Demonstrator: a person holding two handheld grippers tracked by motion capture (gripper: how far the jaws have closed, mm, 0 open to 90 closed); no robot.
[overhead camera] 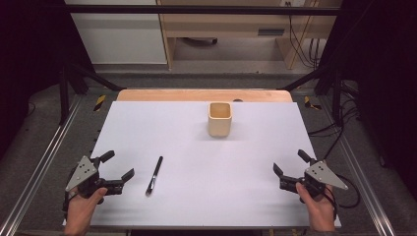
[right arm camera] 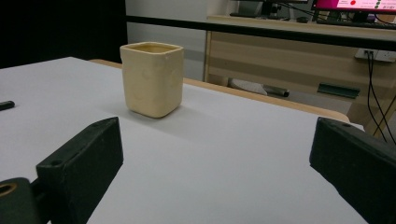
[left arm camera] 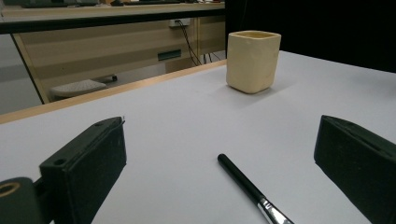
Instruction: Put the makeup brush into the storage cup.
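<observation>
Seen from the high view: white table sheet (overhead camera: 206, 196) with left gripper (overhead camera: 118, 165) at about 8 o'clock near the left edge, jaws spread wide, nothing between them, tips aimed toward 2 o'clock; held from below by the left hand (overhead camera: 84, 204). Right gripper (overhead camera: 290, 163) at about 4 o'clock near the right edge, jaws likewise spread and empty, tips aimed toward 10 o'clock; gripped by the right hand (overhead camera: 317, 206). Black-handled brush (overhead camera: 154, 175) lying flat on the sheet just beside the left gripper, at 3 o'clock from it, handle end toward 12 o'clock, silver ferrule and bristle end toward 6 o'clock, touched by neither gripper. Cream square cup (overhead camera: 220, 119) standing upright, mouth open upward, toward 12 o'clock of the sheet's centre, well apart from both grippers and from the brush. In the left gripper view: black jaws wide apart at the bottom corners, brush (left arm camera: 247, 186) resting on the sheet between them but clear of both pads, ferrule nearest the camera, cup (left arm camera: 252, 60) farther off at about 1 o'clock. In the right gripper view: jaws set wide with bare sheet between, cup (right arm camera: 152, 79) upright at about 11 o'clock, tip of the brush handle (right arm camera: 5, 105) just showing at 9 o'clock at the frame's edge.
</observation>
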